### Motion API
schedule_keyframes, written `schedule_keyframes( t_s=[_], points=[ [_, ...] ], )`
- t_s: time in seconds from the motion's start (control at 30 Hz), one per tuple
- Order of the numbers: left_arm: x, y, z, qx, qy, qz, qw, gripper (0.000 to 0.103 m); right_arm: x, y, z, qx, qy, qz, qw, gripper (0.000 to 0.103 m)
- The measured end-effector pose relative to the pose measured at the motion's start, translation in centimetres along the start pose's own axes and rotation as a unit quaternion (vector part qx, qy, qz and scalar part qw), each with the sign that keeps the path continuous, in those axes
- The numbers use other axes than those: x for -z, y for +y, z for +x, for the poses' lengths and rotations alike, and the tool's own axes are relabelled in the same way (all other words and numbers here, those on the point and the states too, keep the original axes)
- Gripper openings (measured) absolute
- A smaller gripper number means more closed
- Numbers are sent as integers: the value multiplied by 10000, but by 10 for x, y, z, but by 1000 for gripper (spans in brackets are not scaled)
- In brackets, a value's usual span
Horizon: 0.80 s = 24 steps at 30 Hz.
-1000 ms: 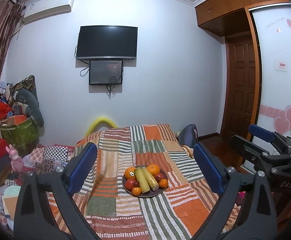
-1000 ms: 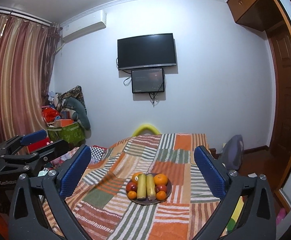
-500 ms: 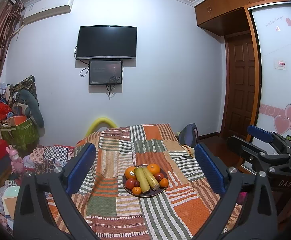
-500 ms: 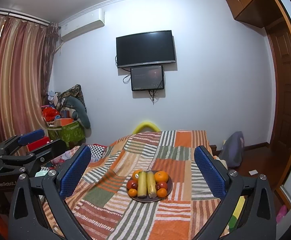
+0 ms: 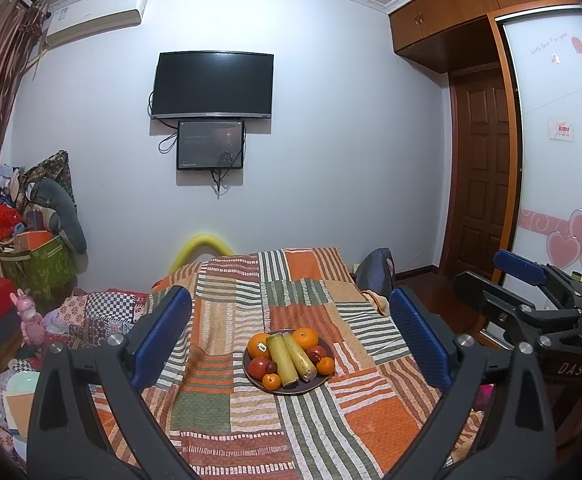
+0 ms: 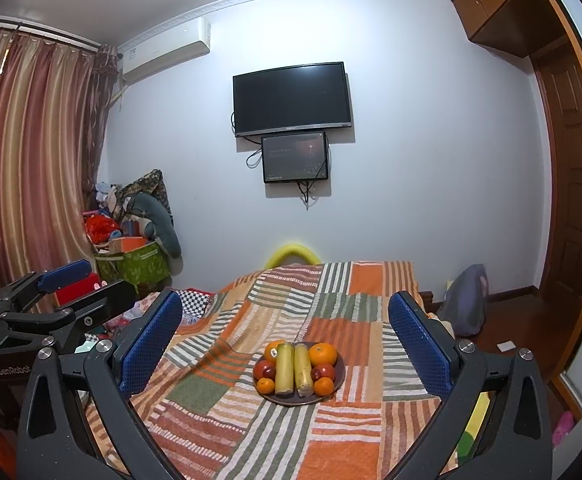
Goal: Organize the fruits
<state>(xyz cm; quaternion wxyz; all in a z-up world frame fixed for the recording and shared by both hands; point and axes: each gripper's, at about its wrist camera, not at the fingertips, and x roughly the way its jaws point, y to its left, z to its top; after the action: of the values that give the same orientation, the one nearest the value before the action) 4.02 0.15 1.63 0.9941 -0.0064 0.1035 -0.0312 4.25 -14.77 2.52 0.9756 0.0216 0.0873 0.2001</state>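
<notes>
Left wrist view: left gripper held high and well back from the bed, jaws spread wide w/ nothing between them. Plate sits mid-bed on the striped blanket, framed between the blue pads; probably a pre-approach pose, lined up on the target. Fruit on it is tidy: two yellow-green stalks side by side down the middle, oranges at the far edge, red apples and small tangerines toward the near edge. Only this view shows the right gripper from the side, at far right, apart from the plate, fingers parted.

Right wrist view: right gripper also released, empty, aimed at the same plate. It adds the curtain at left and the left gripper from the side. Stalks look squarer-on here, so symmetry is easier to judge. Task looks near done or not begun; cannot tell.
</notes>
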Motion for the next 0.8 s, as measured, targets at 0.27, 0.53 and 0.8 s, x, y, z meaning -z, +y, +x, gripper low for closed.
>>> schedule_keyframes(
  t_s=[0.27,0.53,0.8],
  points=[
    [-1,-2,-1,4,-22,1,10000,101,-2,0,-1,16,-18,6,10000,103],
    [-1,-5,-1,5,-25,9,10000,102,-4,0,-2,49,-19,8,10000,103],
    [-1,-5,0,39,-9,-28,10000,103,-4,1,-3,74,-38,-8,10000,103]
  ],
)
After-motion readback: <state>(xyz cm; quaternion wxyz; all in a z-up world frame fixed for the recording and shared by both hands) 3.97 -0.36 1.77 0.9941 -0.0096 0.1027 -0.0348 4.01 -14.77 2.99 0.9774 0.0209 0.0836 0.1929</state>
